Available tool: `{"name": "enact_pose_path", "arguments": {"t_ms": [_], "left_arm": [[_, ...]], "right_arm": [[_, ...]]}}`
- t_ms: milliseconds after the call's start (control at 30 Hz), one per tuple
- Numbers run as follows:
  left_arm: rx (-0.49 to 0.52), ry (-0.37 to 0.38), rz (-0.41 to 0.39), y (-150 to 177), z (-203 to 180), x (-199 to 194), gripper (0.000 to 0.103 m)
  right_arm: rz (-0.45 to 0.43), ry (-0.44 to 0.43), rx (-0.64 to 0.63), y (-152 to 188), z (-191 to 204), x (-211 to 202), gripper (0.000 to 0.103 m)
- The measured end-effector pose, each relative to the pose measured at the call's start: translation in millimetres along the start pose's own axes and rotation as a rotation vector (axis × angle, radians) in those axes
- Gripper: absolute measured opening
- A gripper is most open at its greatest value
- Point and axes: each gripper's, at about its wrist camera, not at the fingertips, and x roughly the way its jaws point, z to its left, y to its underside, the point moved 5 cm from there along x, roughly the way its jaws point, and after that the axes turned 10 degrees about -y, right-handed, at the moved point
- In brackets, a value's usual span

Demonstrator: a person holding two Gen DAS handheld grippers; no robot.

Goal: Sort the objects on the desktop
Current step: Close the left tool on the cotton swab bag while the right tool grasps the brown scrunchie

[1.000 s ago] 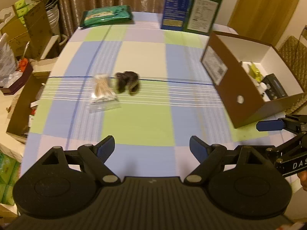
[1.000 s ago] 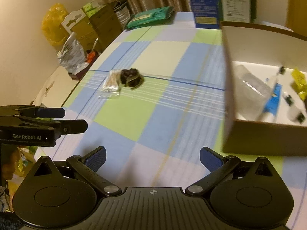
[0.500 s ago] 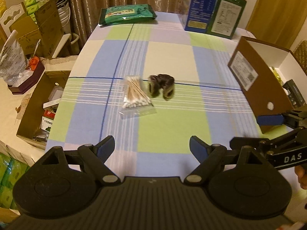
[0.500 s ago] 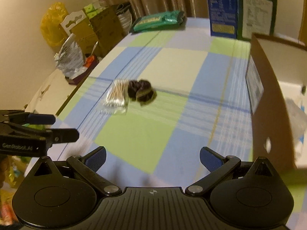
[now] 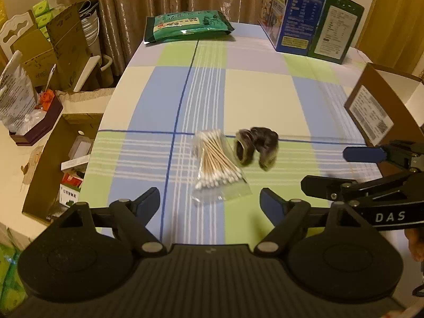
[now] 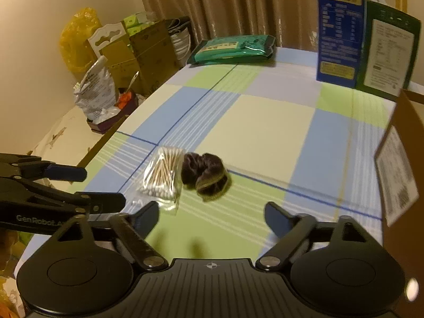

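On the checked tablecloth [image 5: 254,100], a clear bag of cotton swabs [image 5: 216,165] lies touching a dark hair scrunchie [image 5: 255,148] on its right. The left gripper [image 5: 209,201] and right gripper [image 6: 212,217] both hang above the cloth, jaws apart and closing on nothing. The right gripper's arm reads "DAS", the left's "GenRobot.AI". A brown cardboard box [image 5: 376,111] with a printed label stands far right.

On my checked table [image 5: 259,100]: one bag of cotton swabs [image 5: 216,165], one dark scrunchie [image 5: 255,148], one green packet [image 5: 185,25], two upright cartons [image 5: 312,18], one brown box [image 5: 376,111].
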Motion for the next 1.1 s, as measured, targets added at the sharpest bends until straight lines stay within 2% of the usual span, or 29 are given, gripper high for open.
{"name": "enact_pose_path", "arguments": {"t_ms": [67,167,400,500,533,567,667,867,1033,1100], "left_arm": [[-0.002,-0.002,0.003,-4,3,9,0.078],[0.001,0.004,0.007,-11,5,22,0.076],[0.027,0.000,0.019,-21,9,46,0.075],[0.038,0.003,0.020,-23,9,52,0.075],[0.040,0.007,0.022,-24,9,54,0.075],[0.042,0.010,0.025,-24,9,57,0.075],[0.048,0.018,0.033,-27,6,63,0.075],[0.066,0.051,0.039,-30,-6,73,0.075],[0.086,0.069,0.045,-34,-17,84,0.071],[0.097,0.063,0.049,-35,-19,90,0.064]], "right_arm": [[0.005,-0.004,-0.001,-3,-1,9,0.064],[0.014,-0.010,0.004,-7,-5,23,0.057],[0.033,-0.027,0.024,-13,-16,50,0.047],[0.045,-0.026,0.032,-14,-20,58,0.032],[0.049,-0.023,0.038,-14,-22,60,0.021],[0.050,-0.019,0.048,-14,-24,61,0.017],[0.032,0.029,0.058,-14,-31,58,0.014],[0.004,0.179,0.035,-16,-53,42,0.009],[-0.011,0.209,0.097,-13,-72,26,0.010],[-0.027,0.193,0.122,-12,-74,19,0.010]]}}
